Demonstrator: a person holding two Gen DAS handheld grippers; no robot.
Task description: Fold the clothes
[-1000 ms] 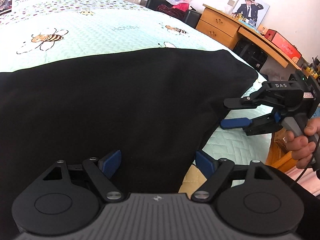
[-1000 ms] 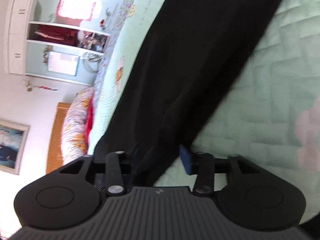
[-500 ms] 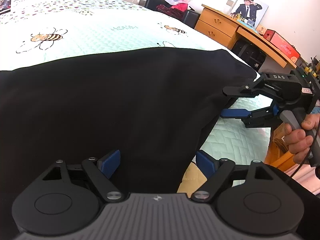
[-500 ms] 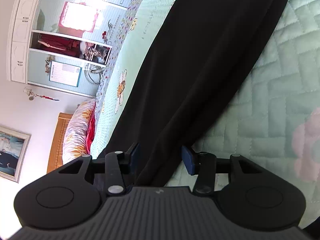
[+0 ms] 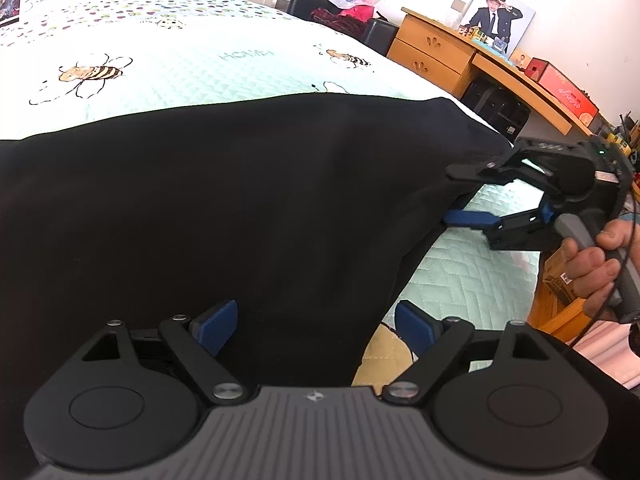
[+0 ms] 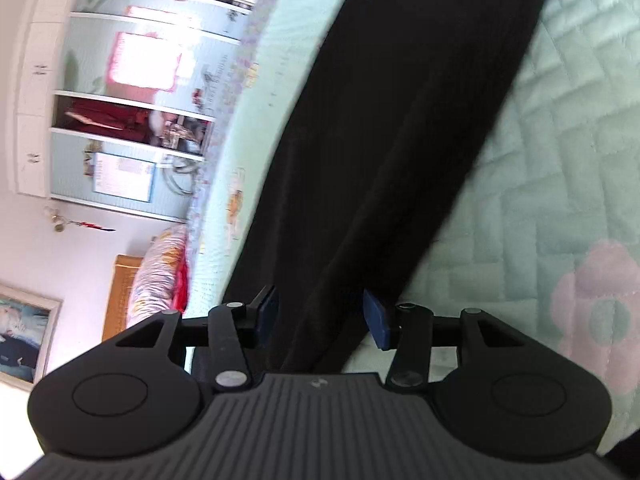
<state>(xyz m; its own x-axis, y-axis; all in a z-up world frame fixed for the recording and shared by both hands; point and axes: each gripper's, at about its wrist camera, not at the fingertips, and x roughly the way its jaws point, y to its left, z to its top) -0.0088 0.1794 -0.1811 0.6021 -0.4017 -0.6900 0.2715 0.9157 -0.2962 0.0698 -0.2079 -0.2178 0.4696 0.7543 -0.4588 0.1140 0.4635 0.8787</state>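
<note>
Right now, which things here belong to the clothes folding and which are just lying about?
Part of the job:
- black garment
- left gripper, fingers opening around the garment's edge
- right gripper, garment between its fingers
- bed beneath

Lying about:
- wooden desk
- framed photo
- red box

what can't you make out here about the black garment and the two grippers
- Black garment: its kind and its left end, cut off by the frame edge in the left wrist view.
- Left gripper: jaws opening, cloth between them; contact unclear.
- Right gripper: right wrist view is motion-blurred, so pad pressure on the cloth is unclear.
</note>
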